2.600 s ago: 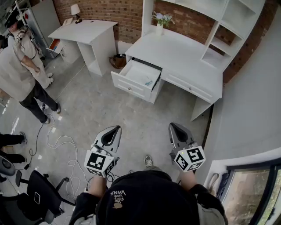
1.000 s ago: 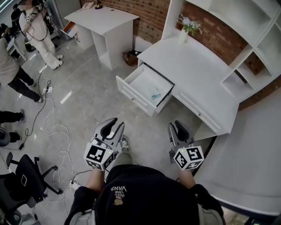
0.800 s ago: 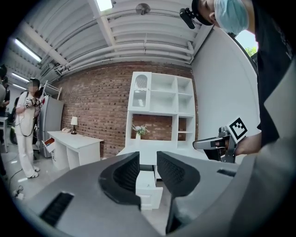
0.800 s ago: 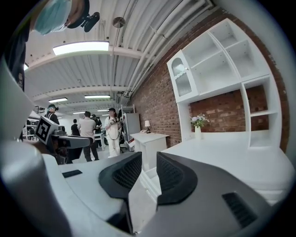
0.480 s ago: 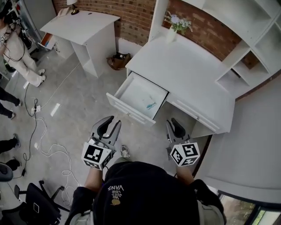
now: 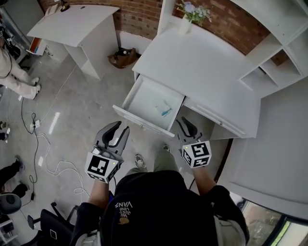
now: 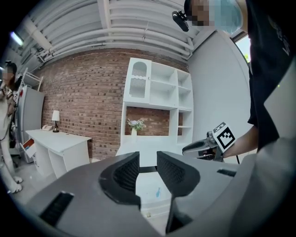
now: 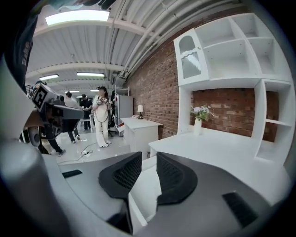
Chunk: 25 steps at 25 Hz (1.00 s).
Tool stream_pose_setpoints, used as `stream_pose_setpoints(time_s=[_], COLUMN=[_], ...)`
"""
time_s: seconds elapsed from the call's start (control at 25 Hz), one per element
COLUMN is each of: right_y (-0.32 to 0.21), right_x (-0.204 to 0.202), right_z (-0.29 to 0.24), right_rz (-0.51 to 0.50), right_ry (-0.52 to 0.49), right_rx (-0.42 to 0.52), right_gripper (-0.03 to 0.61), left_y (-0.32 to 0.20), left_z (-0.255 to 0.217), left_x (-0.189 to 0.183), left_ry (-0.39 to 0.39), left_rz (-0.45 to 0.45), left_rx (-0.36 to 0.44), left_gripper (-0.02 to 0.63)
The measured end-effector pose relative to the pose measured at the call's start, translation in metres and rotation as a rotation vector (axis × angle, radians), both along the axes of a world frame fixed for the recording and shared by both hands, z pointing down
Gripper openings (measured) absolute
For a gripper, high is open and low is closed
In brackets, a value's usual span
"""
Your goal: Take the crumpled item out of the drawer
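The white drawer [image 6: 138,96] of the desk stands pulled out. Inside it, near the right side, lies the crumpled item [image 6: 162,110], white with a teal patch; its teal bit also shows between the jaws as the crumpled item [image 7: 157,191] in the left gripper view. My left gripper [image 6: 119,129] hovers just short of the drawer's front, open and empty. My right gripper [image 6: 182,123] is held at the drawer's right front corner, also open with nothing between its fingers. In their own views the left gripper [image 7: 148,161] and right gripper [image 8: 149,162] each show a clear gap.
The desk top [image 6: 211,62] carries a vase of flowers [image 6: 188,13] and a shelf unit [image 6: 279,53]. A second white desk [image 6: 77,24] stands back left, with a brown bag [image 6: 122,57] on the floor between. Cables [image 6: 38,139] and an office chair [image 6: 53,230] are at left.
The person has stepped toward the desk: the open drawer has come from well ahead to just beyond both grippers. Both grippers stay open and empty.
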State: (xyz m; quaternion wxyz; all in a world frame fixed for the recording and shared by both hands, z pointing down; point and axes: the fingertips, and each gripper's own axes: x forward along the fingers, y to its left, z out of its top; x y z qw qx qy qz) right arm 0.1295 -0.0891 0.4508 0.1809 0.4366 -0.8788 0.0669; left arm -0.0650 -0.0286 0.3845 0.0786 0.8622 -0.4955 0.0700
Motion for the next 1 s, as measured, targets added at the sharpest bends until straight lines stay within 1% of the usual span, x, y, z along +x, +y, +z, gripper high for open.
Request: stream_pose_setpoints(time_s=[0.2,0.4,0.56,0.68,0.84,1.0], right_y=[-0.036,-0.063,-0.081,-0.092,-0.103,-0.099], right_x=[-0.012,-0.023,-0.02,-0.016,-0.019,-0.026], right_z=[0.049,0.1,0.142,0.175,0.214,0.251], right_rz=[-0.115,-0.252,-0.361,-0.428,-0.539,-0.711], right_ry=[0.145,0.297,0.418,0.511,0.635,0.778], right_rx=[-0.038,-0.114,-0.191,-0.228,-0.241,-0.245], right_gripper=[0.094,0.094,0.094,0.094,0.094,0.094], left_y=[-0.026,-0.055,-0.076,-0.084,-0.091,-0.091], left_z=[0.019,0.029,0.041,0.053,0.07,0.083], left_x=[0.012,0.016,0.016,0.014,0.012,0.008], left_ry=[0.015,0.045,0.066,0.076,0.082,0.082], left_rz=[0.003,-0.041,-0.092,-0.123,-0.156,-0.184], left_rx=[-0.031,-0.038,-0.077,-0.095,-0.119,-0.142], left_gripper=[0.097,0.095,0.097,0.097,0.095,0.097])
